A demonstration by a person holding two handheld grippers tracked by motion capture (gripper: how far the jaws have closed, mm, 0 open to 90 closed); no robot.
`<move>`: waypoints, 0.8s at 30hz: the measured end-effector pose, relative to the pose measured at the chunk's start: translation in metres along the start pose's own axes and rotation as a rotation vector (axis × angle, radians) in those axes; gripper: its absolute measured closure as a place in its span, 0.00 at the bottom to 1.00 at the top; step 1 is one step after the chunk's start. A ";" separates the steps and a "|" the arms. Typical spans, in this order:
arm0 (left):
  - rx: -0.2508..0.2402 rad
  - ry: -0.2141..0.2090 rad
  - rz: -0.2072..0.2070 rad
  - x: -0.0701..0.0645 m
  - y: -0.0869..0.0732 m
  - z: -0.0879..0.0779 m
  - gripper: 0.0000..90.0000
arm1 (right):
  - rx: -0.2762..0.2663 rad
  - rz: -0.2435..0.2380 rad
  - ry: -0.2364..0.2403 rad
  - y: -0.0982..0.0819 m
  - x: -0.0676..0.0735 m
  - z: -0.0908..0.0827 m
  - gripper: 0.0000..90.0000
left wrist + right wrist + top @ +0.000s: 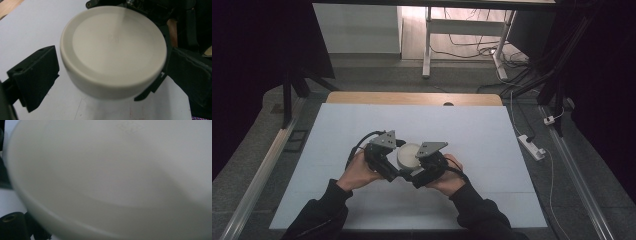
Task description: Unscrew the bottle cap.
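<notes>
A white round bowl point(408, 154), turned bottom up, hangs tilted just above the white table sheet point(492, 135) between both grippers. My left gripper point(393, 171) is open; in the left gripper view its jaws stand on either side of the bowl point(112, 50), the left one a clear gap away from it. My right gripper point(416, 175) comes in from the other side and is shut on the bowl's rim. The bowl point(112, 177) sits blurred right against the right gripper view's lens, with one black fingertip point(11, 223) showing at the bottom left.
The sheet lies on a wooden tabletop point(412, 98). A white power strip point(531, 146) and cables lie on the floor to the right. Dark stands and a white desk frame point(427, 45) stand beyond the far edge.
</notes>
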State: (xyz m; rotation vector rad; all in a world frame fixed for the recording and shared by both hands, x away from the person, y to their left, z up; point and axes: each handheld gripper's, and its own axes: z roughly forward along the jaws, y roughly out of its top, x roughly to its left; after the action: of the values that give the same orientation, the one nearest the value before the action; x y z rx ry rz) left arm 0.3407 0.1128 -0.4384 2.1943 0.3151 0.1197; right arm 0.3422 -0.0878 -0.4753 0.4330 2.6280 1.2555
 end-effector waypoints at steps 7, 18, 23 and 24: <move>-0.022 -0.038 0.026 0.004 0.004 0.003 0.02 | -0.004 -0.010 0.026 0.000 0.002 0.000 0.07; -0.042 -0.074 0.062 0.005 0.003 0.000 0.08 | -0.013 -0.025 0.063 0.001 0.004 -0.001 0.07; -0.040 -0.024 0.007 0.004 0.004 0.004 0.08 | -0.001 -0.007 0.033 0.000 0.002 0.001 0.07; -0.038 -0.013 -0.002 0.004 0.004 0.005 0.08 | 0.002 0.000 0.024 0.000 0.002 0.001 0.07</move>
State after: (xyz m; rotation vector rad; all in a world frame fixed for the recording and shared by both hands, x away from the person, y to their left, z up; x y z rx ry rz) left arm 0.3460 0.1076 -0.4378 2.1561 0.3048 0.1094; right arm 0.3410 -0.0867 -0.4760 0.4206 2.6494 1.2661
